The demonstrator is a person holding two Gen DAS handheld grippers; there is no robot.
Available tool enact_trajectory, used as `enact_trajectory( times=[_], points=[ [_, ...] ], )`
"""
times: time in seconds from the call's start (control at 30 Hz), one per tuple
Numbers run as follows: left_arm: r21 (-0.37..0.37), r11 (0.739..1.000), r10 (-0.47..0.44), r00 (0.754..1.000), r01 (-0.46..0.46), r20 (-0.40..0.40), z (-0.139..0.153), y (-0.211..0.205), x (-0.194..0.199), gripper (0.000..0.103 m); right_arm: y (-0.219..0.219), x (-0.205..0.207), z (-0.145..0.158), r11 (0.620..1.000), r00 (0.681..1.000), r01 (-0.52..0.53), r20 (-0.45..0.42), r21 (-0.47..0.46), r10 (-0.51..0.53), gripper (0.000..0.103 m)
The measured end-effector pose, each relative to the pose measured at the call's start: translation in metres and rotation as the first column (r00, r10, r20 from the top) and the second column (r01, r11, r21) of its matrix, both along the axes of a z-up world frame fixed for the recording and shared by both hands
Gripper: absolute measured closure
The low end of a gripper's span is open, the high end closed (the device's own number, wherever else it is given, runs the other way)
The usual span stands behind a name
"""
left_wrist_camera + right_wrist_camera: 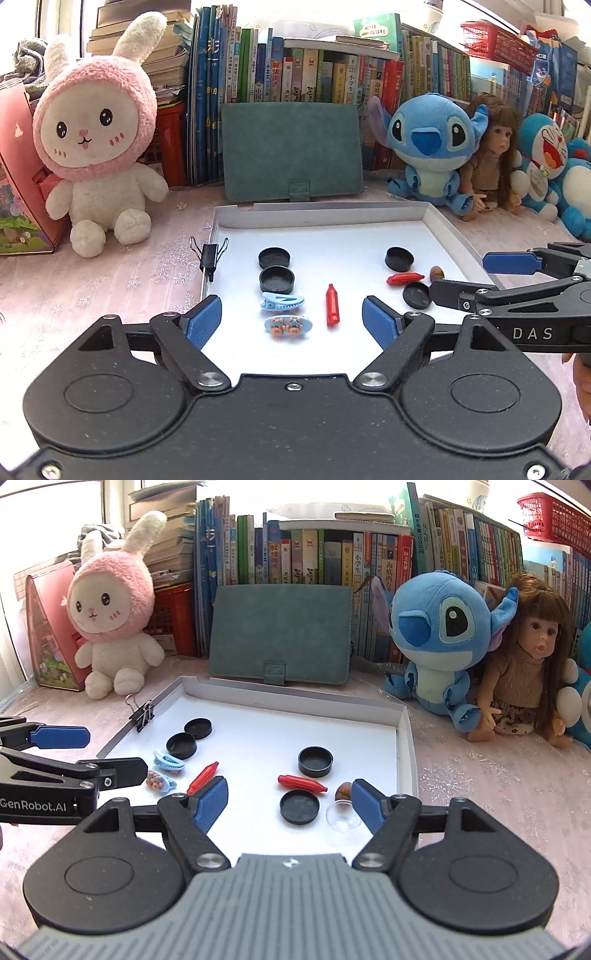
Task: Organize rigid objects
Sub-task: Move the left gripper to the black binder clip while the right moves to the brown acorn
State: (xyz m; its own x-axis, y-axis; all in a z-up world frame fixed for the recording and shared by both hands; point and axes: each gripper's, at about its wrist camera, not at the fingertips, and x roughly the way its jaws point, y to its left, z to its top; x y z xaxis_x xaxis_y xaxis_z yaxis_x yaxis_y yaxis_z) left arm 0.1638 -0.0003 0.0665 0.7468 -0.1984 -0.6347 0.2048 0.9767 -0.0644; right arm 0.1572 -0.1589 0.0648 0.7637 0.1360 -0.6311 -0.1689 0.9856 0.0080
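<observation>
A white tray (325,218) holds several black caps, two on the left (274,257) and two on the right (399,258). Beside them lie a blue hair clip (282,302), a bear hair clip (288,325), two red crayon-shaped pieces (332,305) (302,783), a brown acorn (343,791) and a clear dome (342,814). My left gripper (291,308) hangs open over the tray's near left part, with nothing between its pads. Over the near right part my right gripper (290,786) is open too and holds nothing. Each gripper shows in the other's view (461,277) (114,755).
A black binder clip (209,254) grips the tray's left rim. Behind the tray stand a green case (291,147), a row of books, a pink rabbit plush (96,147), a blue plush (432,147) and a doll (532,672). A pink cloth covers the table.
</observation>
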Motion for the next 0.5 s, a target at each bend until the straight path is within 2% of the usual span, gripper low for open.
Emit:
enact_trajectory(
  times=[0.27,0.5],
  points=[
    [-0.036,0.998,-0.056,0.998,0.057,0.012,0.0,0.0,-0.049,0.019,-0.003,-0.043,0.004,0.999,0.997,-0.039,0.06,0.021,0.037,0.015],
    [-0.056,0.995,-0.082,0.997,0.081,-0.01,-0.009,0.002,-0.08,0.019,-0.013,-0.074,-0.002,0.998,0.996,-0.047,0.079,0.031,0.045,0.012]
  ],
)
